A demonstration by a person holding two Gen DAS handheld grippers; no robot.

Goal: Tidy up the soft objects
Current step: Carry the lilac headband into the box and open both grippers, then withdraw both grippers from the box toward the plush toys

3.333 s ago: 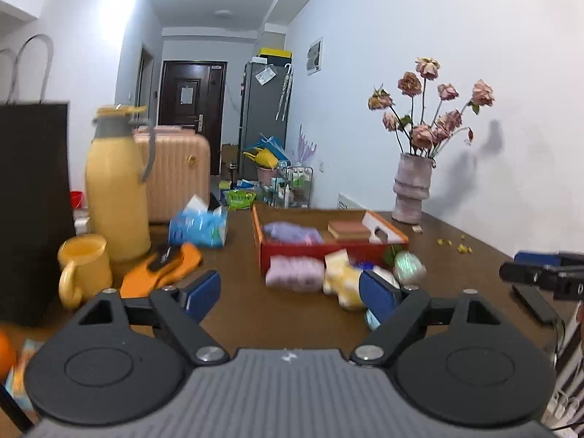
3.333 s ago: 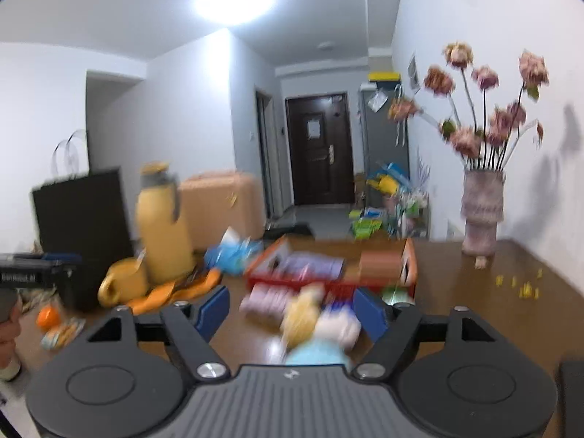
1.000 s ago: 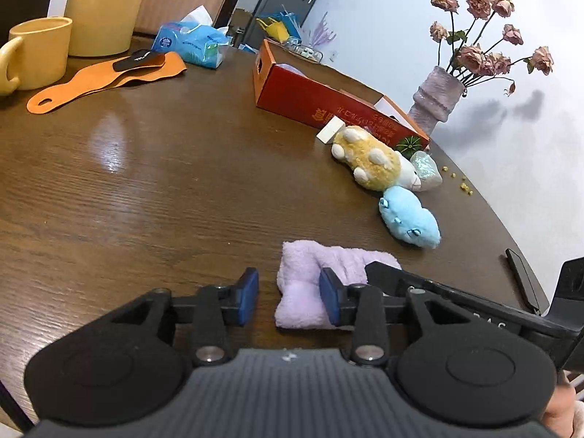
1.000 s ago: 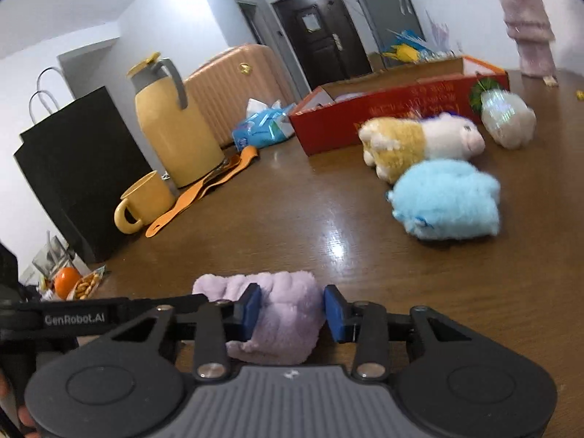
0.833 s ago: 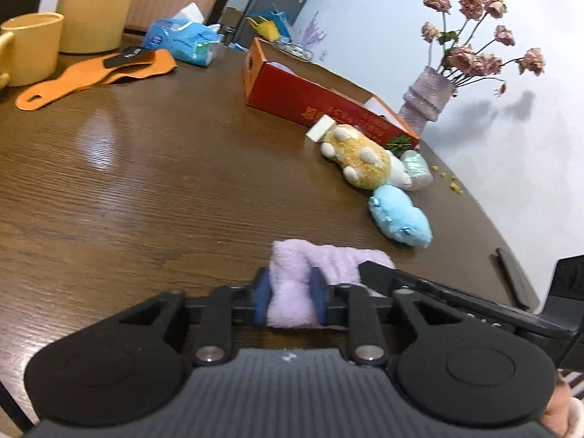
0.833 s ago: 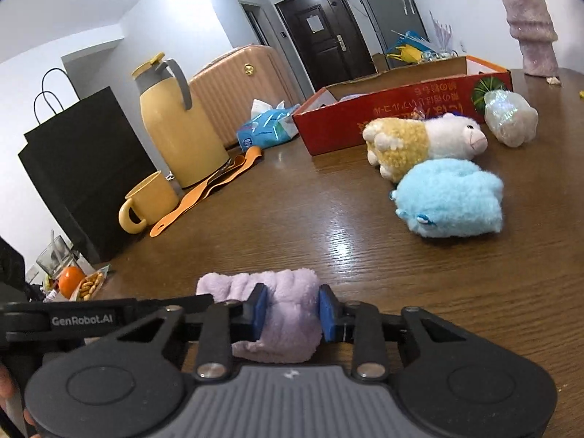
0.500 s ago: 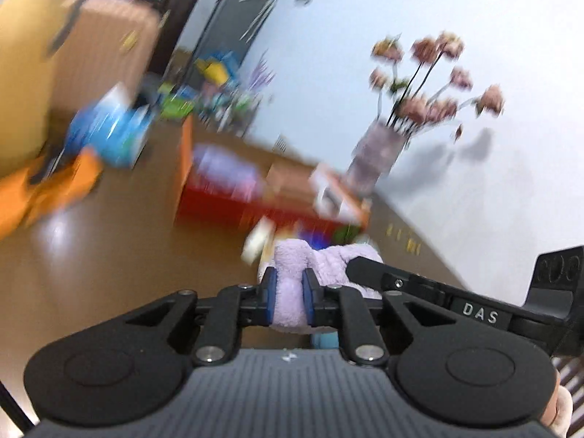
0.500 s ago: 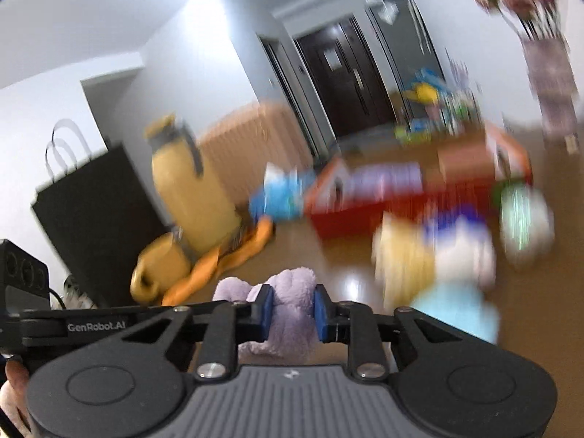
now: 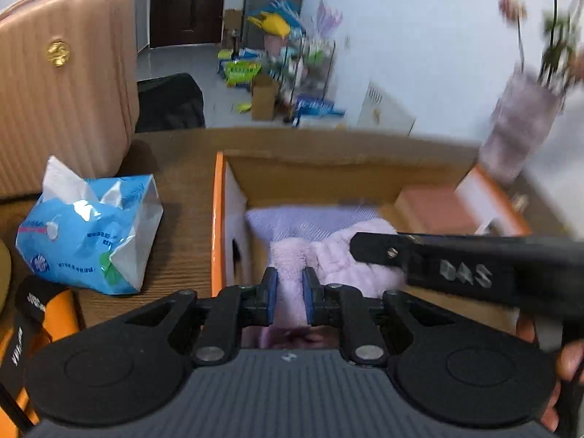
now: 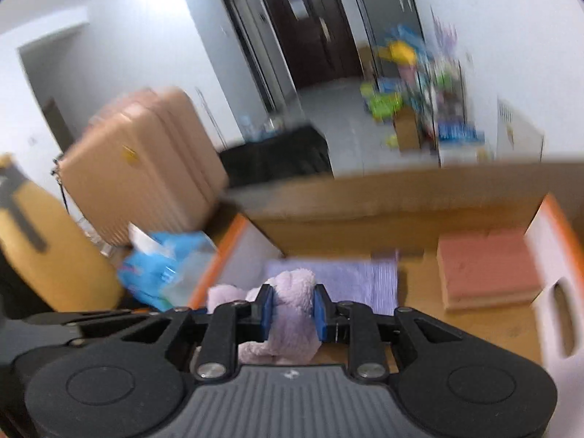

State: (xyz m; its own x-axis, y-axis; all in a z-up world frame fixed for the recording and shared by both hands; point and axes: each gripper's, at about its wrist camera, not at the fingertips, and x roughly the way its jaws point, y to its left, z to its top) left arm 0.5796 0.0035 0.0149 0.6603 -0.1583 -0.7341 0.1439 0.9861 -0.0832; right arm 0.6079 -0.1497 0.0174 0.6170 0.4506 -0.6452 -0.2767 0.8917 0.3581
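Cardboard box [image 9: 219,219], orange-rimmed, lay just beyond both grippers, holding a folded lilac cloth [image 10: 350,273] and a pink block [image 10: 485,266]. Fluffy lilac towel [image 9: 343,255] hung over the box interior, pinched at one end by the left gripper [image 9: 288,295] and at the other by the right gripper [image 10: 291,310].

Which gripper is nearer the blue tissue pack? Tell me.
Left. The left gripper holds the lilac towel over the box's end beside the tissue pack. The right gripper grips the towel's other end, farther along the box.
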